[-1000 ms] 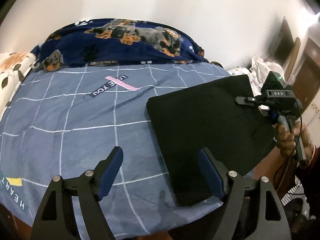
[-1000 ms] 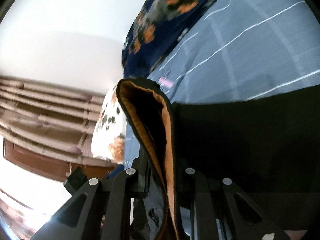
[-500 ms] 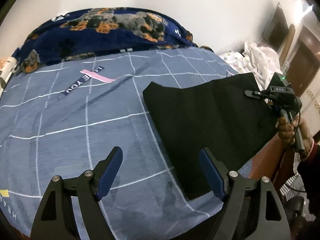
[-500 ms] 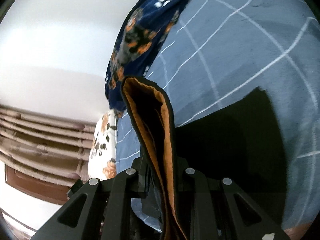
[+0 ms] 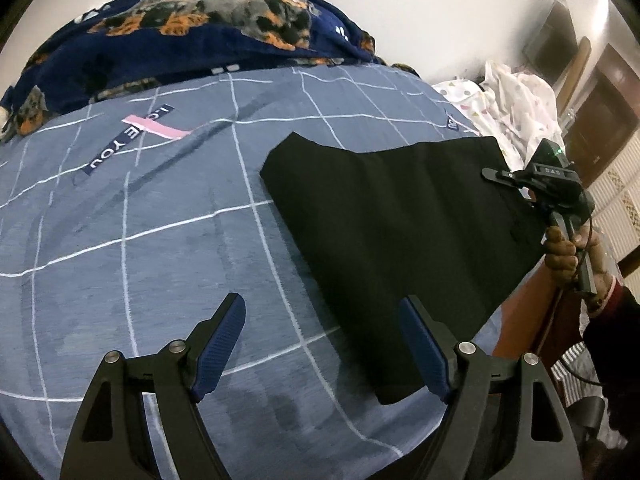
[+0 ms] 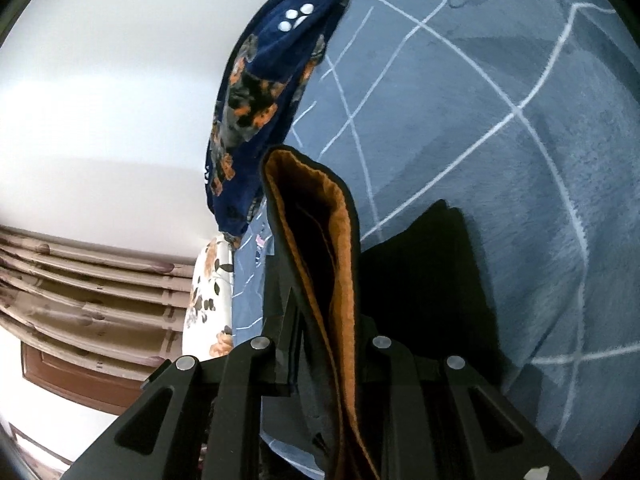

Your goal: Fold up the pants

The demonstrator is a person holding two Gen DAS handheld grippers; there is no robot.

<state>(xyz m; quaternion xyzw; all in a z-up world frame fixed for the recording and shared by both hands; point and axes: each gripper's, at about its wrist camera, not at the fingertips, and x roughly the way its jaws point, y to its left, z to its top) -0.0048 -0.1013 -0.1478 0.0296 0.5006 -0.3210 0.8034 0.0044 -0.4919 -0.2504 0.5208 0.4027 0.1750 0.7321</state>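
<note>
Black pants (image 5: 400, 216) lie folded flat on the blue checked bed sheet (image 5: 160, 220), reaching to the bed's right edge. A person's hand (image 5: 568, 252) holds my right gripper (image 5: 500, 176) at the pants' far right corner. In the right wrist view the orange-lined edge of the pants (image 6: 316, 216) stands up between the fingers of that gripper (image 6: 320, 300). Its jaws are opening slightly, with the cloth still clamped between them. My left gripper (image 5: 322, 312) hangs open above the sheet. Its right finger is over the pants' near corner, and nothing is between its fingers.
A navy blanket with dog prints (image 5: 200, 28) is bunched along the far side of the bed. White dotted cloth (image 5: 512, 96) is heaped past the right corner. A floral pillow (image 6: 208, 292) lies by the wall. Dark wooden furniture stands to the right.
The right gripper has carried the pants' edge down toward the bed and rolled a little. The left gripper has drifted across the sheet, still open.
</note>
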